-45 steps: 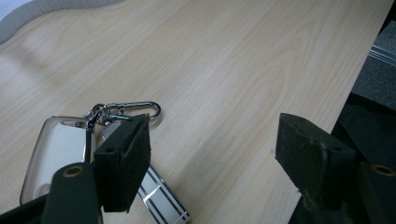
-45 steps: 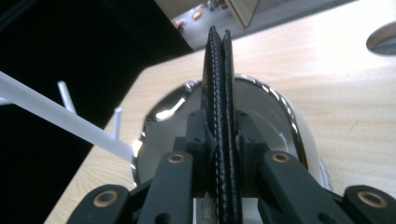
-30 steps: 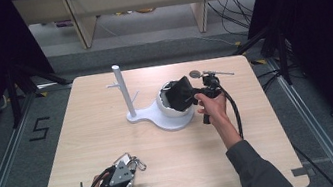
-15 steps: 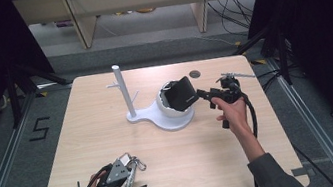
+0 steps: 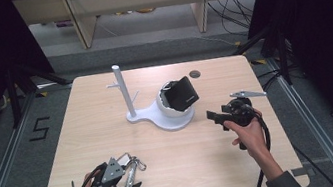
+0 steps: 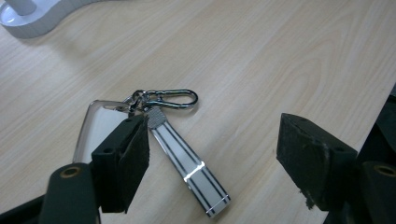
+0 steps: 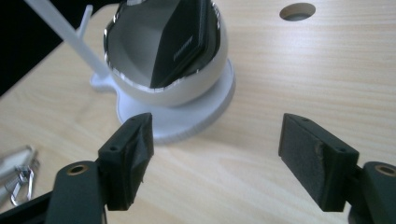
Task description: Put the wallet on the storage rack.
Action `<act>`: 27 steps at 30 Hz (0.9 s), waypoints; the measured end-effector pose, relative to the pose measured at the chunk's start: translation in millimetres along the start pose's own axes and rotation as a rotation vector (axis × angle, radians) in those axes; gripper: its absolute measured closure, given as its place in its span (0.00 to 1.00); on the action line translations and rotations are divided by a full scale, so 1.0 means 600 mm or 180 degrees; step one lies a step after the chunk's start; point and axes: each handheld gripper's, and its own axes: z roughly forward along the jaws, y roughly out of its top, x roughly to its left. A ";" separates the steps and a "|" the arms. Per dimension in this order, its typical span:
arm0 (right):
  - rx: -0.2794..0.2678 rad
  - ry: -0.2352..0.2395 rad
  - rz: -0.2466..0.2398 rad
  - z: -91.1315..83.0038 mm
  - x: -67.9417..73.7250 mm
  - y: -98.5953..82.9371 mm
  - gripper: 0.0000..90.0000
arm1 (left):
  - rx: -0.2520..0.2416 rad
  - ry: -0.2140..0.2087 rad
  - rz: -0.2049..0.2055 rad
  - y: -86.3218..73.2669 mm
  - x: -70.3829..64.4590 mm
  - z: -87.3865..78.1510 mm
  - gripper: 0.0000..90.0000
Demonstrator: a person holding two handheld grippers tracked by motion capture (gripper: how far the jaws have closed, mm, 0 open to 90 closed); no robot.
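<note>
The keychain (image 6: 180, 151) lies flat on the table (image 5: 264, 83) between the spread fingers (image 6: 126, 165) of the left gripper (image 5: 105, 184), ungrasped. The right gripper (image 5: 218, 115), released too, hovers beside the white stand (image 5: 150, 116). Next, seemingly: close on the keychain.

The right tool (image 7: 215, 154) hangs low over the pale wooden counter (image 7: 299, 84), jaws spread wide with bare wood between them. Just ahead of its left jaw, a white bowl-shaped stand (image 7: 173, 88) holds a tilted black wallet (image 7: 184, 42). A metal clasp (image 7: 18, 184) lies far left.
</note>
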 end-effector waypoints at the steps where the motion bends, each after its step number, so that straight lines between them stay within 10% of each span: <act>1: 0.0000 0.0000 0.0000 0.000 0.000 0.000 0.30 | 0.0000 0.0000 0.0000 0.000 0.000 0.000 0.28; 27: 0.0285 0.0277 -0.0362 -0.032 0.060 -0.120 0.31 | 0.0194 0.0254 0.0202 0.018 0.050 0.025 0.29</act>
